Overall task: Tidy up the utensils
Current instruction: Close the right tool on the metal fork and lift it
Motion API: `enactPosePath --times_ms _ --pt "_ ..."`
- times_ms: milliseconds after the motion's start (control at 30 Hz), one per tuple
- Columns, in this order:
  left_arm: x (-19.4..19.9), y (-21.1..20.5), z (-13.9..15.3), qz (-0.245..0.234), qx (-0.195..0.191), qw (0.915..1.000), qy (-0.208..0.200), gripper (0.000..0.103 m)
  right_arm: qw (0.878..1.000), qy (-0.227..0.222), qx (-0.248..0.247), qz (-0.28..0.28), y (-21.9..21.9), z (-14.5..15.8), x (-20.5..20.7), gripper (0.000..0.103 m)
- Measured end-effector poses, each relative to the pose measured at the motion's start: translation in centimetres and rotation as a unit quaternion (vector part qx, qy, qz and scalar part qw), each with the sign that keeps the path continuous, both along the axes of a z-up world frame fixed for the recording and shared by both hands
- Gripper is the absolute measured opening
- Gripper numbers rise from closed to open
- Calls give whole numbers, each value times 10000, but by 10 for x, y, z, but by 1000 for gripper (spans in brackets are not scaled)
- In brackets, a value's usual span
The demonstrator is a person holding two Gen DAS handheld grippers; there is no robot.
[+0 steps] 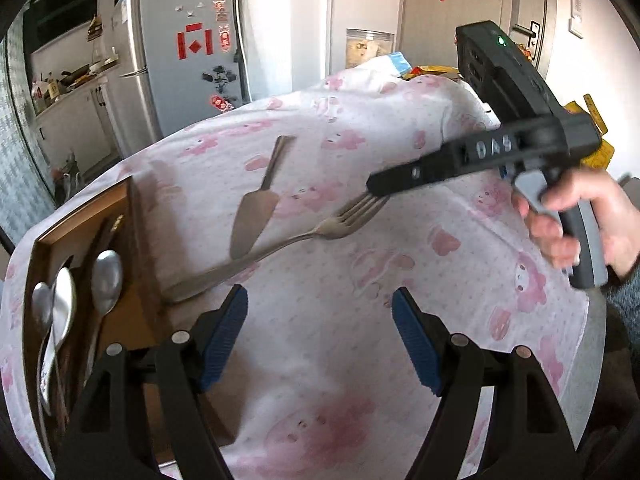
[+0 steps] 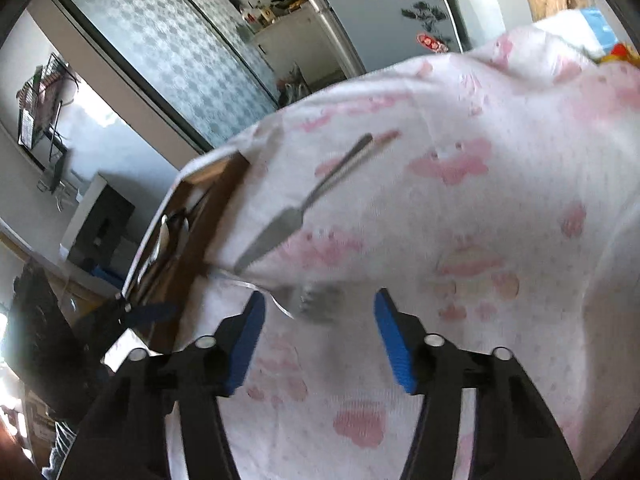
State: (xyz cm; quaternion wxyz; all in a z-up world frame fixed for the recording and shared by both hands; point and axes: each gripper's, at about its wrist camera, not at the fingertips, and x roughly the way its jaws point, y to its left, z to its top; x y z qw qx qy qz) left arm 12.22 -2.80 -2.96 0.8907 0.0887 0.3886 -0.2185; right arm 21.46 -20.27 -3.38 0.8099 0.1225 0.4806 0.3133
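Left gripper (image 1: 320, 316) is standing wide open, gripping nothing. Right gripper (image 2: 320, 312) is likewise gaping open; the fork (image 1: 280, 244) is lying just ahead of its jaws.

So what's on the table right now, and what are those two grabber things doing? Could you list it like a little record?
surface: white tablecloth with pink print
tray: wooden tray at the left, holding spoons
fork: fork with its handle end toward the tray and its tines by the right gripper
cake server: cake server lying on the cloth beyond the fork
left gripper: left gripper open, holding nothing
right gripper: right gripper open, blurred fork tines just ahead
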Motion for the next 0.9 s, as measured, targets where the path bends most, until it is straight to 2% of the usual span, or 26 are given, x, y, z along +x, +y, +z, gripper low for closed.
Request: enactPosePath --times_ms 167,233,267,333,400,467,633,900 --pt "3 -3 -1 -13 87 10000 -33 77 10000 32 -10 -5 11 -9 -3 49" --pt "5 1 -1 36 129 9999 -59 77 9999 86 43 -41 15 -14 0 35" --pt "6 2 -1 98 214 9997 -86 77 9999 81 60 -70 17 -15 2 33" --pt "8 2 -2 176 457 9986 -211 77 9998 0 -61 -201 17 -15 4 19" --pt "10 4 -2 153 437 9987 -202 77 9997 11 58 -244 9 -15 7 11" --pt "12 6 -1 158 428 9987 -229 77 9994 30 296 -188 0 -12 6 10" --pt "16 4 3 214 522 9970 -524 77 9987 -248 422 -118 -18 8 -3 6" --pt "21 -9 3 113 494 9974 -506 77 9971 -525 557 30 -46 35 -14 2"
